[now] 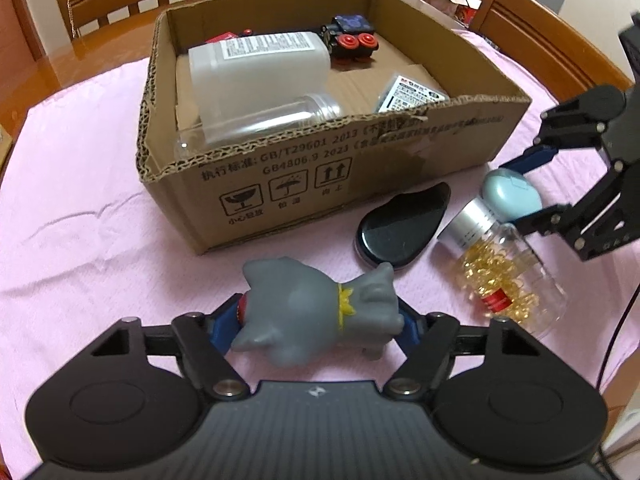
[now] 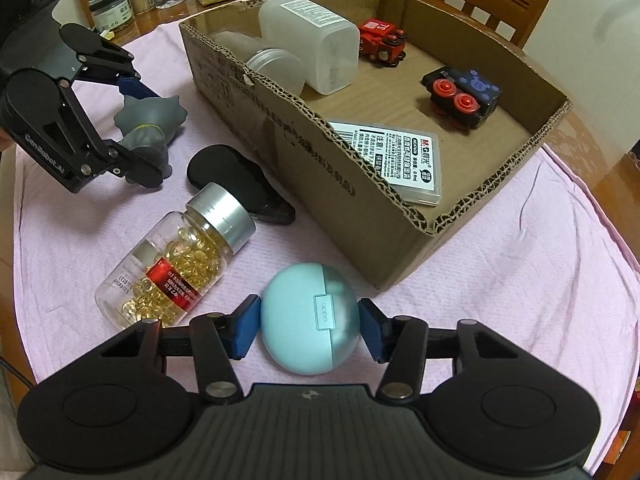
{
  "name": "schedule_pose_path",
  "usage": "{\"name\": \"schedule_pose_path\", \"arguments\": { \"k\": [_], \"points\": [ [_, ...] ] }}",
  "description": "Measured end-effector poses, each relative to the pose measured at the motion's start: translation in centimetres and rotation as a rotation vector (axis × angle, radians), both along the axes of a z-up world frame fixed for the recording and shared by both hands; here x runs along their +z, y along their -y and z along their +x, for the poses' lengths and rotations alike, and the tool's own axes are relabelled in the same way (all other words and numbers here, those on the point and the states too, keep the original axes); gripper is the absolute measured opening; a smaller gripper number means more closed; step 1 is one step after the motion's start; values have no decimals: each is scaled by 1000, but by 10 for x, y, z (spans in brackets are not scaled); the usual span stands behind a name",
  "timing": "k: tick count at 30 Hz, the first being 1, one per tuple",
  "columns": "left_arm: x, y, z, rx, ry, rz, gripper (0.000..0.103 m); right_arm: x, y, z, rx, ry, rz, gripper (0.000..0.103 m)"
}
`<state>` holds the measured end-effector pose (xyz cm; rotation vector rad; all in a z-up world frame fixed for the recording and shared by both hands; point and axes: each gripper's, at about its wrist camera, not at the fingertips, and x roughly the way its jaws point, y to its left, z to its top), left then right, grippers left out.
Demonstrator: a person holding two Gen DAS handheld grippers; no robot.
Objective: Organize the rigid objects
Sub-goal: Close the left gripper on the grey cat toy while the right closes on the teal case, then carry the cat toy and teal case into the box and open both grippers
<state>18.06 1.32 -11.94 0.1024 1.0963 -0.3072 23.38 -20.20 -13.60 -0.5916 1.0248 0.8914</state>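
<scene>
Gripping a grey toy [image 1: 316, 312], the left gripper [image 1: 320, 320] has its blue pads closed against the figure's two ends, so the toy lies crosswise between the fingers, just short of the box [image 1: 344, 168]. That end-to-end hold appears chosen because the body is lumpy and offers no flat sides.

Right gripper [image 2: 308, 326] straddles a teal case [image 2: 310, 316] on the pink cloth [image 2: 500, 264]. Its left pad sits at the shell's edge; a narrow gap shows at the right pad, so the jaws look nearly closed but not yet clamped. The case sits near the box's front corner.

Remaining on the cloth: a pill bottle [image 2: 176, 264] lying on its side and a black case [image 2: 240, 184] touching its cap, both between the two grippers.

Already in the box: a white container [image 2: 316, 40], a clear jar [image 2: 276, 66], a red train [image 2: 380, 42], a black train [image 2: 464, 96] and a flat pack [image 2: 396, 160].

Judgement: sorting is roughly half done; both held items look bound for the box
</scene>
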Motion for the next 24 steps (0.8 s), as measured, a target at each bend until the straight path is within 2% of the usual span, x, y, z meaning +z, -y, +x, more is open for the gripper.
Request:
{"name": "schedule_pose_path", "arguments": {
  "k": [8, 15, 19, 24],
  "points": [
    [15, 6, -3, -40, 12, 23, 72, 3, 1, -2, -49, -9, -16, 58],
    [44, 10, -10, -79, 44, 11, 72, 20, 5, -8, -67, -20, 3, 58],
    [69, 10, -14, -105, 68, 9, 72, 43, 7, -13, -64, -15, 28, 58],
    [100, 10, -11, -129, 120, 18, 72, 90, 9, -13, -72, 32, 97, 58]
  ]
}}
